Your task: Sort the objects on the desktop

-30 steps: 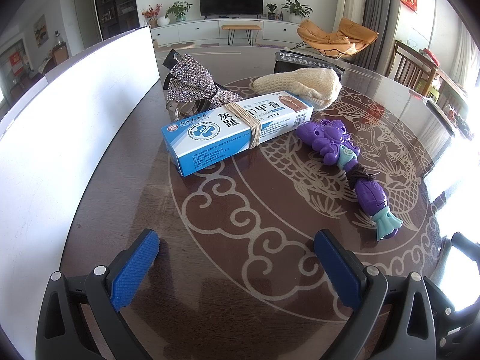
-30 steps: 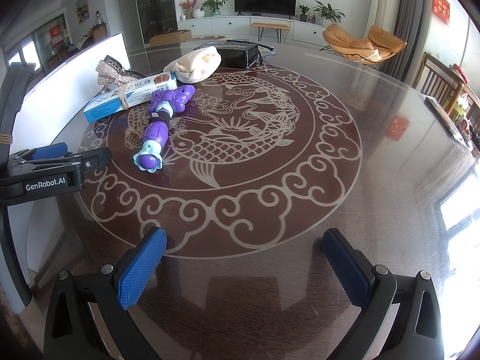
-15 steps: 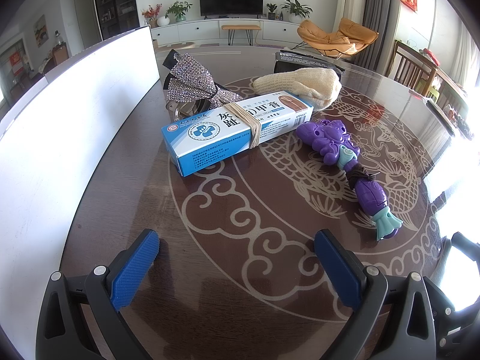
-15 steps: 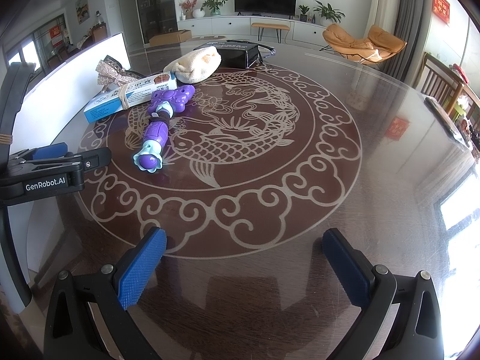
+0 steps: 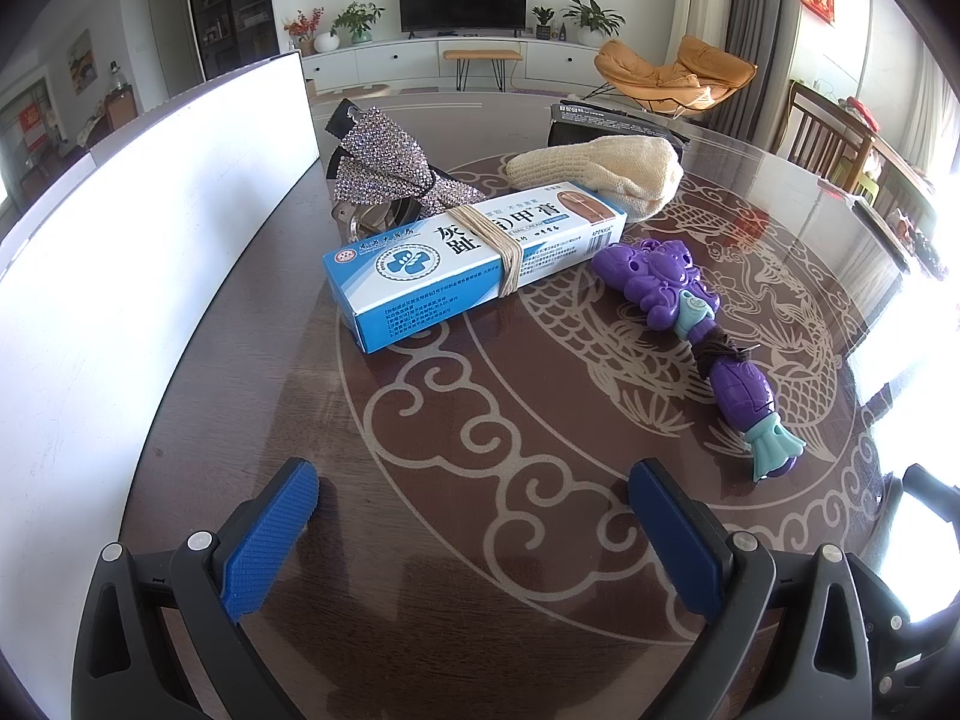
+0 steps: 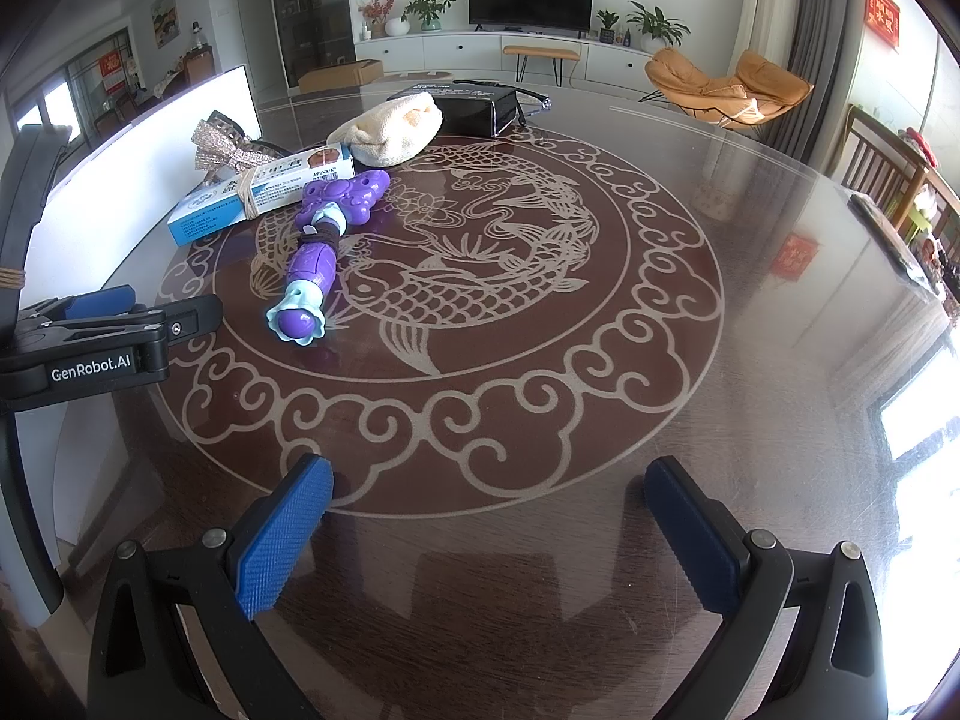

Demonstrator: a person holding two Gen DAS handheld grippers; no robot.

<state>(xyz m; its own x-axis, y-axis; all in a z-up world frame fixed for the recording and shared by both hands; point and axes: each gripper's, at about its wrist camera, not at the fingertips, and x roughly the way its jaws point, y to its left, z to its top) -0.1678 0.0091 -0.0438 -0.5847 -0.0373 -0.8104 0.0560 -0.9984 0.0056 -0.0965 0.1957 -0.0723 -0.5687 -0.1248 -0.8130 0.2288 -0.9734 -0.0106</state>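
Bare table (image 6: 750,312) right of purple toy (image 6: 324,246)

A blue-and-white ointment box (image 5: 474,267) bound with rubber bands lies flat near the table's left edge, a sequinned bow (image 5: 390,171) and cream knitted glove (image 5: 606,171) behind it, a purple toy wand (image 5: 690,330) alongside.

Bare table (image 6: 600,420) lies open ahead of the right tongs (image 6: 486,516); clutter crowds the white board (image 5: 150,240).
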